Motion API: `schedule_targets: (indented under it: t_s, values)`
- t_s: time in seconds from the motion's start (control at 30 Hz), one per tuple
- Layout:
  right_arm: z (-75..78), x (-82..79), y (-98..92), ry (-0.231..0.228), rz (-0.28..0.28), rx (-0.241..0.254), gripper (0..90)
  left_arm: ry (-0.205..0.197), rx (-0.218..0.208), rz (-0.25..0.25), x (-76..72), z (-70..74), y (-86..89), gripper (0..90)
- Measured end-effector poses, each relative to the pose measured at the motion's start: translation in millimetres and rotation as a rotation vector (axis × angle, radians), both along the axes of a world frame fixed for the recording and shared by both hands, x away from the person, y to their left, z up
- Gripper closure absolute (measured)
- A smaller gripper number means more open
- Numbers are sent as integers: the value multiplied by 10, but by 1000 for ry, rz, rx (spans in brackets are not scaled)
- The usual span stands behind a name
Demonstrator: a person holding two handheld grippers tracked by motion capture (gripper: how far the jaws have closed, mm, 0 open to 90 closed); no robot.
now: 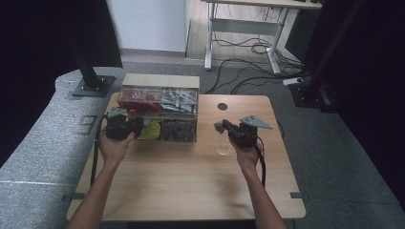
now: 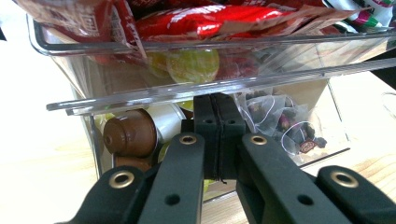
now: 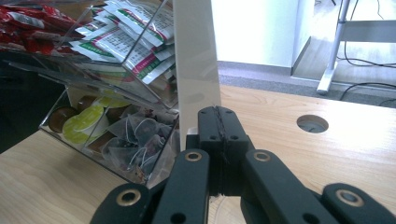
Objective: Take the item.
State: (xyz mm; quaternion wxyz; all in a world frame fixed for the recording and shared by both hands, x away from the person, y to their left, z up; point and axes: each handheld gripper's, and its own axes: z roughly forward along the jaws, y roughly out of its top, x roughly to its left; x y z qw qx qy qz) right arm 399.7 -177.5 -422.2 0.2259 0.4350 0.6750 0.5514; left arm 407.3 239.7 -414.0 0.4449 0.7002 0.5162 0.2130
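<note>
A clear box (image 1: pixel 159 109) sits at the back of the table (image 1: pixel 191 181), left of the middle. Its long side runs left to right across the table, and its open front faces the person. It has a top shelf and a bottom shelf. On top lie red packs (image 1: pixel 136 101) on the left and white packs (image 1: pixel 177 99) on the right. Below are coffee pods (image 2: pixel 130 135) on the left and tea bags (image 1: pixel 178 130) on the right. The left gripper (image 1: pixel 136 127) is right at the front of the box, on its left side, by the pods. In the left gripper view its jaws are pressed tight together with nothing between them, and the tips sit just under the clear edge of the top shelf; I cannot tell if they touch it. The right gripper (image 1: pixel 220 126) is held over the table to the right of the box, a little apart from it, and points left toward it. Its jaws are pressed together too and hold nothing. A small clear round thing (image 1: pixel 223 149) lies on the table just under the right hand (image 1: pixel 247 152). A round hole (image 1: pixel 222 107) is in the table behind that gripper.
</note>
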Motion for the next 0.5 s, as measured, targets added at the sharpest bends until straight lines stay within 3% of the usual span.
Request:
schedule_targets:
  t_s: [0.5]
  values:
    - [-21,4,-94,2,-24,-16,889,0,-1,1,-4,3,0,896]
